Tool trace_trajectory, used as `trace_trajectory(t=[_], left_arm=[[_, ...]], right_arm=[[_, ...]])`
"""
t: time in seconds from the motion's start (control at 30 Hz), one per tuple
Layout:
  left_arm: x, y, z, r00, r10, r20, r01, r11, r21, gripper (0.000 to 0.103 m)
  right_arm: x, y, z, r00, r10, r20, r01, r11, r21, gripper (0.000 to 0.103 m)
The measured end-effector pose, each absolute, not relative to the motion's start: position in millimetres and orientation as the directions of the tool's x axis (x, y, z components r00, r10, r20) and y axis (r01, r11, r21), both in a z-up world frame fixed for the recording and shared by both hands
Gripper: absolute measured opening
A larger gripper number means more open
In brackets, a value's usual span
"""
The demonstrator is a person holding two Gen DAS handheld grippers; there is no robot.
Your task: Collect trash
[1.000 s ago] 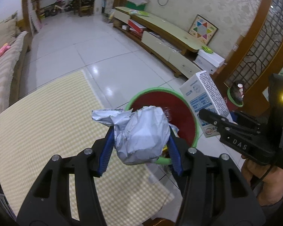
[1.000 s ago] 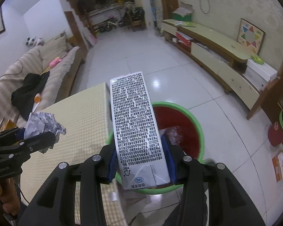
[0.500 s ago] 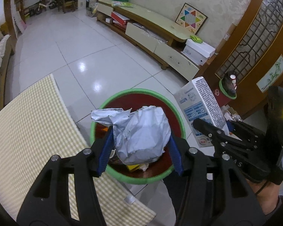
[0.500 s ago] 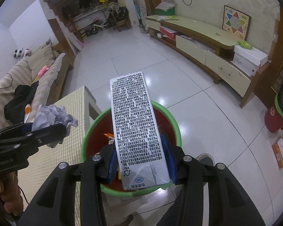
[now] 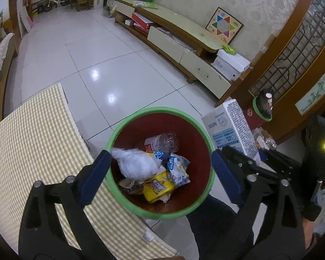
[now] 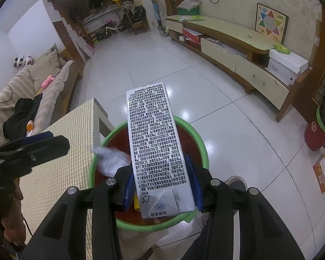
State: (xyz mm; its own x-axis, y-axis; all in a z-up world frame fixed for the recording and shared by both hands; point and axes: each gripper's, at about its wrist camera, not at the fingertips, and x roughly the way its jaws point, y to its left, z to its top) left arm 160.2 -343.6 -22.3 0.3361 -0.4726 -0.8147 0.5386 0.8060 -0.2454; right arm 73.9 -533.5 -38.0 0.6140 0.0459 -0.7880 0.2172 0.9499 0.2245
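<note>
While the left gripper [image 5: 159, 169] is held over the green-rimmed bin [image 5: 138, 208], its jaws have just been opened wide, and nothing is left between them; the crumpled white wad [image 5: 136, 164] is seen inside the bin at about ten o'clock of its opening. The milk carton [image 6: 156, 151] is pinched near its base by the right gripper [image 6: 162, 189], above the bin's six o'clock rim. If the carton is released from this spot, it could be caught on the rim, since it is long and sits close to the near edge, and be tipped onto the floor. Two grippers and one carton are counted. A second, smaller bin [image 6: 320, 127] is seen at three o'clock. Several wrappers and one clear bottle [image 5: 164, 143] are already inside.
</note>
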Motion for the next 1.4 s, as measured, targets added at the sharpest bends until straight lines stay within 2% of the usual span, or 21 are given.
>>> trace_trajectory(t=[0.63,0.87,1.17,1.4], left_arm=[[153,-284,-1,0.419,-0.437,-0.796,0.493,0.846,-0.205,0.097],[139,-221,-9,0.469,-0.358,-0.808,0.439,0.887,-0.139,0.097],[125,-131,-13,0.496,-0.295,-0.817,0.291,0.943,-0.163,0.097],[116,-102,-8,0.519,-0.286,-0.806,0.23,0.954,-0.19,0.097]], right_arm=[[103,-494,-43,0.605,0.097,-0.79,0.138,0.965,0.224,0.041],[112,-476,-47,0.591,0.092,-0.801,0.114,0.974,0.196,0.041],[110,-466,-53,0.575,0.039,-0.817,0.132,0.981,0.14,0.041],[101,-467,-48,0.57,0.001,-0.822,0.153,0.982,0.107,0.041]])
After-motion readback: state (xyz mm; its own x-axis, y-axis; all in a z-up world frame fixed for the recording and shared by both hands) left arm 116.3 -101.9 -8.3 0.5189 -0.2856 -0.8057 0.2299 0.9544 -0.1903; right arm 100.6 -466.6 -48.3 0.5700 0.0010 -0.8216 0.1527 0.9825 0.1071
